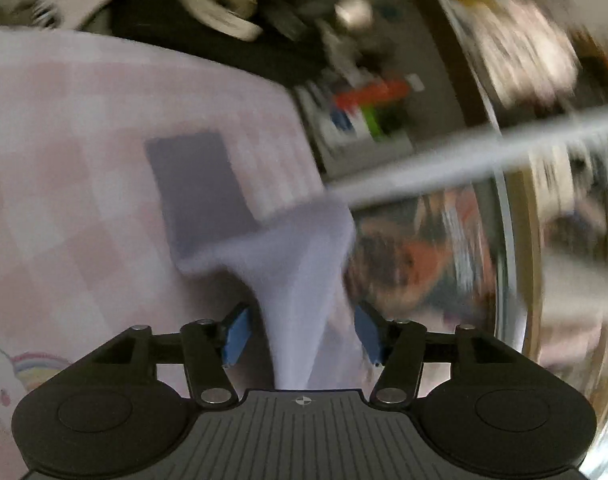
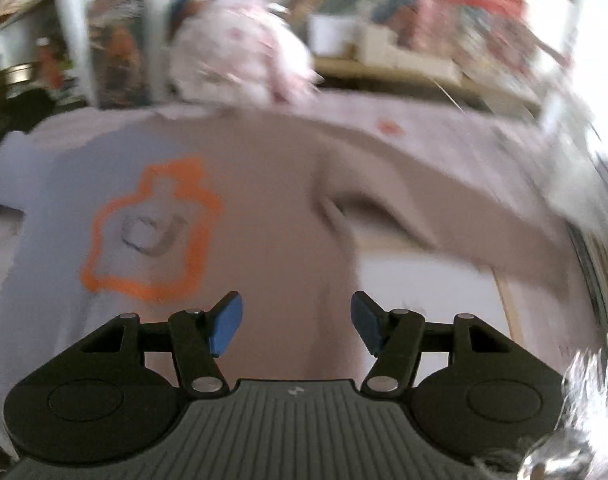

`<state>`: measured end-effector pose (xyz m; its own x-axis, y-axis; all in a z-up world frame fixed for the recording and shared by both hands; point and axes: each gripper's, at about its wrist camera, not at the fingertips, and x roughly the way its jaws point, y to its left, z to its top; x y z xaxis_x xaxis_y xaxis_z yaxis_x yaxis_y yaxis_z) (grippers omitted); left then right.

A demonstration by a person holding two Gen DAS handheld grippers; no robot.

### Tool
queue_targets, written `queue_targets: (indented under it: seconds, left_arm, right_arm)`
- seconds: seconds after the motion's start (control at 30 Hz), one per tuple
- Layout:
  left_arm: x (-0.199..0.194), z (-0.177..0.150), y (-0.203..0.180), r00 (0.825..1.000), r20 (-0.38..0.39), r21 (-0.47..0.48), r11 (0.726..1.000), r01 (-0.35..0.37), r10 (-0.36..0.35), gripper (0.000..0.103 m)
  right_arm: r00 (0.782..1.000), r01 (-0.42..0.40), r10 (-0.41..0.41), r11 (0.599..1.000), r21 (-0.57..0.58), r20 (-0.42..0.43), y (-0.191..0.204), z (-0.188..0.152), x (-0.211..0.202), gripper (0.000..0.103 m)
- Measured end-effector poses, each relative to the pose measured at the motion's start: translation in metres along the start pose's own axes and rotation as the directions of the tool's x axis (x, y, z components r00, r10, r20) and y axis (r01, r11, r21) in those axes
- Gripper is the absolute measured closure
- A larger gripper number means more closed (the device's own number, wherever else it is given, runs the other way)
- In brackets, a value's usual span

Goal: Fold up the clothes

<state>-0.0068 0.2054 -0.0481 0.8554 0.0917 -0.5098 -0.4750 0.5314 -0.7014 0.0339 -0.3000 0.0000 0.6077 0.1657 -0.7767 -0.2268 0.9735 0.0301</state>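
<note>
**A:** What is the cloth like to handle?

**B:** I'd judge the pale lavender soft cotton T-shirt (image 2: pixel 264 208) with the orange outline print (image 2: pixel 152 232) light and limp. It drapes and creases and won't hold a shape, so it wants holding by a hem or seam, not by the middle of a panel.

**A:** Where does it lie?

**B:** In the right view it is spread across the pink-and-white checked bedsheet (image 1: pixel 64 168), with one sleeve (image 2: pixel 444 216) reaching out to the right. In the left view a fold of it (image 1: pixel 300 280) rises between the left gripper (image 1: pixel 300 332)'s blue fingers (image 1: pixel 236 334).

**A:** Gripped?

**B:** The fingers stand apart, with the cloth running between them rather than pinched. The right gripper (image 2: pixel 296 326) is likewise spread wide, over the shirt's lower body, holding nothing.

**A:** Room to move?

**B:** The bed edge falls away on the right of the left view, with cluttered shelves (image 1: pixel 364 108) beyond. A white-and-pink patterned bundle (image 2: pixel 240 52) sits at the far edge. Both views are blurred, so finer edges are uncertain.
</note>
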Motion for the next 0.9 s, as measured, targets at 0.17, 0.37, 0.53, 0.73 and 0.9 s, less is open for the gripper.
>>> queue_targets:
  seconds: [0.17, 0.37, 0.53, 0.73, 0.9]
  left_arm:
    - [0.006, 0.012, 0.011, 0.999, 0.051, -0.102, 0.995, 0.000, 0.005, 0.098]
    - [-0.013, -0.024, -0.015, 0.995, -0.032, 0.273, 0.959, -0.079, 0.091, 0.086]
    - [-0.028, -0.055, -0.037, 0.981, -0.072, 0.562, 0.820, -0.110, 0.181, 0.067]
    - [-0.049, -0.102, -0.063, 0.962, -0.171, 0.777, 0.629, -0.002, 0.214, 0.049]
    - [-0.047, -0.137, -0.077, 0.946, -0.217, 0.861, 0.504, 0.070, 0.239, 0.044]
  right_arm:
    - [0.997, 0.049, -0.045, 0.997, 0.063, -0.063, -0.013, -0.029, 0.000, 0.056]
    - [0.994, 0.035, -0.032, 0.999, 0.030, -0.106, -0.003, -0.035, 0.010, 0.057]
    - [0.992, 0.042, -0.042, 0.999, -0.003, -0.117, 0.004, -0.036, 0.014, 0.057]
    - [0.994, 0.046, -0.044, 0.999, 0.018, -0.101, 0.000, -0.043, 0.011, 0.075]
    - [0.991, -0.033, 0.040, 0.998, 0.052, -0.129, 0.008, -0.043, 0.007, 0.091]
